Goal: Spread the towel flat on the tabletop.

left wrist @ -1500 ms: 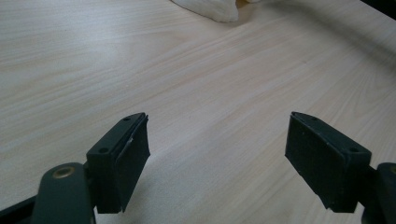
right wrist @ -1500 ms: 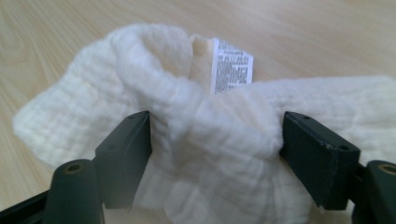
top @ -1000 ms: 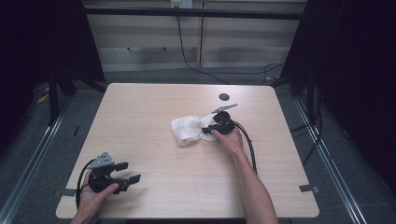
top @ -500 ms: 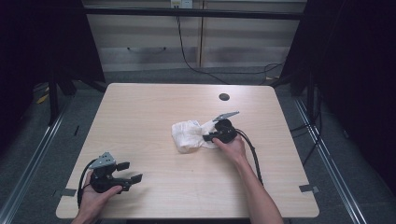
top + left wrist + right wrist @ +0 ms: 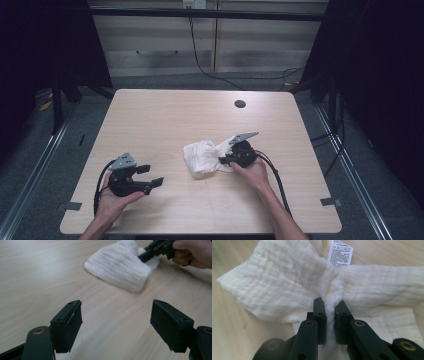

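Right gripper pinches a white cloth near the middle of a wooden table

In the right gripper view its jaws are clamped on a bunched fold of the cloth, a printed label lying at 12 o'clock above the pinch. The left gripper sits in the person's left hand toward the table's 7 o'clock, well apart from the cloth, its jaws wide apart and holding nothing. A dark round hole marks the tabletop at about 1 o'clock
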